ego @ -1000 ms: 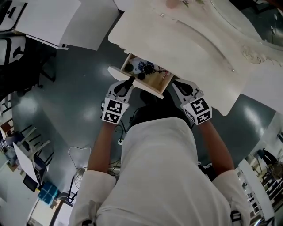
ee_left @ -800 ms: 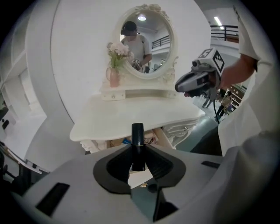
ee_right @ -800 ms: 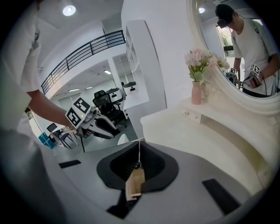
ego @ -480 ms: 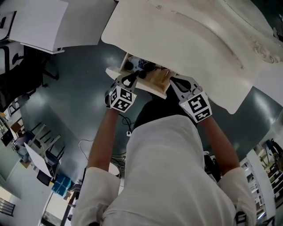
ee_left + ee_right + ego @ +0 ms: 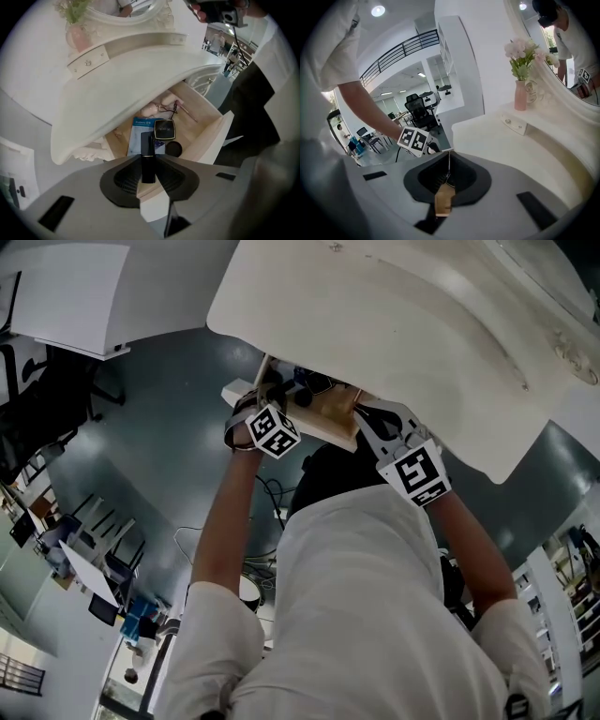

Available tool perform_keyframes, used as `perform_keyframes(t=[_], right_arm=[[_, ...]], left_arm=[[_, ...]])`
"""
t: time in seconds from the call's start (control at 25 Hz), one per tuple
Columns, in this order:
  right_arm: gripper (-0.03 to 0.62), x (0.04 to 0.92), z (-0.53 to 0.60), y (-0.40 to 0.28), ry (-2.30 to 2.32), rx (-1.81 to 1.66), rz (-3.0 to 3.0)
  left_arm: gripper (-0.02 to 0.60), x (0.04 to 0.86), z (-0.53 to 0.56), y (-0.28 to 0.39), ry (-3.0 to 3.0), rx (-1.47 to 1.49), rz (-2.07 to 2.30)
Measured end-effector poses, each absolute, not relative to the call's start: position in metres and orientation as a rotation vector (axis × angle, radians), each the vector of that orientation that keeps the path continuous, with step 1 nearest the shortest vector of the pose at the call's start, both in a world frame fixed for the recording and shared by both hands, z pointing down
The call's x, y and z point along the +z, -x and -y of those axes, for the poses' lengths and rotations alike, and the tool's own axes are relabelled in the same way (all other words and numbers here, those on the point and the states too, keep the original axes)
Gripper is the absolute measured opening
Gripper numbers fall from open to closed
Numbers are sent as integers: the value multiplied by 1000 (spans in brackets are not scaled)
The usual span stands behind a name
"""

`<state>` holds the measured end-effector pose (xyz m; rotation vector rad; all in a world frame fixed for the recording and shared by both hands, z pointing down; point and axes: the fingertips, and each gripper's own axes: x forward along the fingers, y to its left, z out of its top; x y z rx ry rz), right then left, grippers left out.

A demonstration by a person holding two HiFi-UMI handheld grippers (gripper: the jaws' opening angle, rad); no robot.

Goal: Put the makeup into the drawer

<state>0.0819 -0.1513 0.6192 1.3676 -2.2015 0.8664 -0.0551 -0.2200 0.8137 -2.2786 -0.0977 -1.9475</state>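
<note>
Lipstick (image 5: 147, 145) sits pinched in the left claw (image 5: 149, 161) above the drawer (image 5: 213, 133); the right claw (image 5: 447, 164) clamps the drawer's edge. Dropped from here, it may hit the compact (image 5: 164, 129) or bounce out.

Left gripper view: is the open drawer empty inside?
No, the drawer already holds a blue packet, a square black compact and a round black lid.

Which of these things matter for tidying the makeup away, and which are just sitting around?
In the job: black lipstick tube, left gripper holding it, open drawer, compact inside, right gripper clamped on its edge.
Lying about: pink vase, mirror, office chairs.
</note>
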Motion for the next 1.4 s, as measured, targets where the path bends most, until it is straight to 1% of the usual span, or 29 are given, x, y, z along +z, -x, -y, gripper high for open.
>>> perform_keyframes(t=[0.36,0.6,0.88,1.0,1.16,1.4], right_arm=[[31,636,165,-89,-1314,891,2222],[31,640,170,-99,-1282,906,2224],[31,645,175,-107,-1248,918,2229],[31,647,176,-110,-1241,920,2229],[31,648,178,-113,-1239,919,2236],[31,644,182,-115,-1212,896,2264]], left_arm=[[100,860,225,57,2149,-2051,195],[101,875,224,55,1999,-2067,295],[104,889,225,53,1964,-2089,326],[132,892,228,51,1968,-2093,311],[150,889,233,49,1990,-2106,278],[156,865,238,47,2037,-2098,200]])
